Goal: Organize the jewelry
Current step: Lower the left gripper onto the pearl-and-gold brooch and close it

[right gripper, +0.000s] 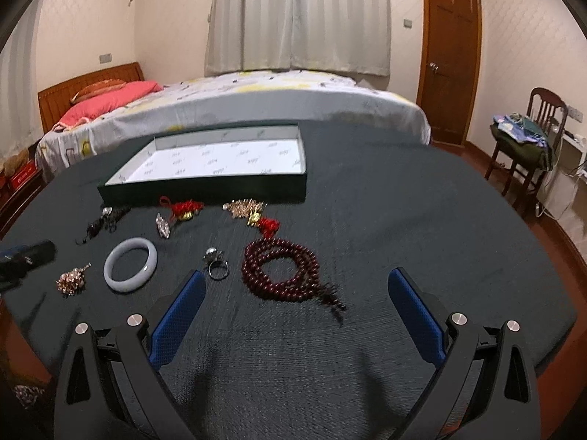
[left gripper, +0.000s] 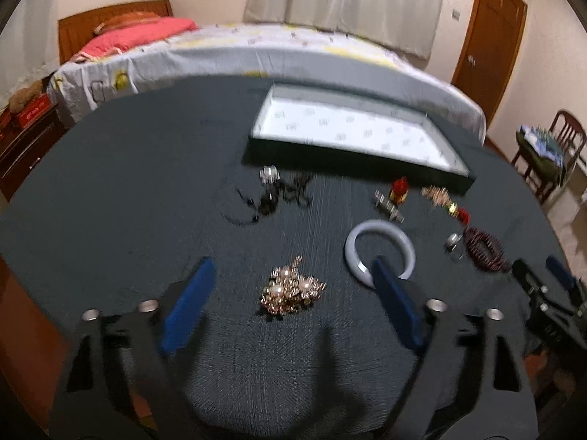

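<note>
Dark cloth-covered counter (right gripper: 367, 190) with a bed (right gripper: 256, 99) behind it.

Shallow dark-green tray (right gripper: 205, 190) with white printed lining sits at the far side of the counter; nothing lies in it. All jewelry lies loose on the cloth in front of the tray.

Left tongs (left gripper: 293, 267): released, blue pads spread wide, nothing between them pressed. A gold-and-pearl cluster piece (left gripper: 291, 289) lies on the cloth between the two pads, apart from both. The right-hand pad overlaps the near rim of the pale jade bangle (left gripper: 379, 242) in view; contact cannot be told because of blur.

Right tongs (right gripper: 297, 278): released, pads wide apart and empty. The dark red bead necklace (right gripper: 280, 269) lies coiled just ahead of them, between the pad lines, with its tassel trailing toward the near right. A silver ring (right gripper: 216, 264) lies just beside the left pad tip.

Other pieces, right wrist view:
- black beaded piece (right gripper: 102, 222) near the tray's left corner
- red knotted cord charm (right gripper: 183, 209) just in front of the tray
- small crystal brooch (right gripper: 162, 225) beside it
- gold chain piece with a red tassel (right gripper: 253, 214), between tray and bead necklace

The left tongs show at the left edge of the right wrist view, near the pearl cluster.
</note>
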Motion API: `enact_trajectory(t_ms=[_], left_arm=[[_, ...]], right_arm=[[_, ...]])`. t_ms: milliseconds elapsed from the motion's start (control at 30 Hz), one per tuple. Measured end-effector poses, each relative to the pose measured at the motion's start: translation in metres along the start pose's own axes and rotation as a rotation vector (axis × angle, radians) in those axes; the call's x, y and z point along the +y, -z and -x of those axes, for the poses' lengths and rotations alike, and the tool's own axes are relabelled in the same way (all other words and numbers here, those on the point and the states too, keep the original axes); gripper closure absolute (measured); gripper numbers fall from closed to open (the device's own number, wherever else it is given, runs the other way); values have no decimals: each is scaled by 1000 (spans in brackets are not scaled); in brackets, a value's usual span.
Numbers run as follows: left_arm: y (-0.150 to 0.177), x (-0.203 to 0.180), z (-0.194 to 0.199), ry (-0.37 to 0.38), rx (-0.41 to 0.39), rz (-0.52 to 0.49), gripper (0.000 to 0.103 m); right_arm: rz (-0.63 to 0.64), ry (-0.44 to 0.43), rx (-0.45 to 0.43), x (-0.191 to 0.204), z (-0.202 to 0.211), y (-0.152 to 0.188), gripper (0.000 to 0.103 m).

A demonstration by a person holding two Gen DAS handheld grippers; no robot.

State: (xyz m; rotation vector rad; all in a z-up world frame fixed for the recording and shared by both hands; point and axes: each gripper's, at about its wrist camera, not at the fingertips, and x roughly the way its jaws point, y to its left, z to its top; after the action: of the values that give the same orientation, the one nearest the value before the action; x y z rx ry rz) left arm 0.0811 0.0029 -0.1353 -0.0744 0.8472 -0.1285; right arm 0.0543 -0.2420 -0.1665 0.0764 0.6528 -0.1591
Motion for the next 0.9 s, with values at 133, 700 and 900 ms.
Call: enact_trajectory(t_ms=[133,700,900], left_arm=[[6,4,-17,-7,48,8,27],[10,4,-35,14,76,-26,52],[11,2,-34,17,68,-34,58]], right_arm=[[-2,-12,25,3,-8,3,6],[-7,-26,80,7,-27,6,6],[-11,-26,82,6,-28,6,6]])
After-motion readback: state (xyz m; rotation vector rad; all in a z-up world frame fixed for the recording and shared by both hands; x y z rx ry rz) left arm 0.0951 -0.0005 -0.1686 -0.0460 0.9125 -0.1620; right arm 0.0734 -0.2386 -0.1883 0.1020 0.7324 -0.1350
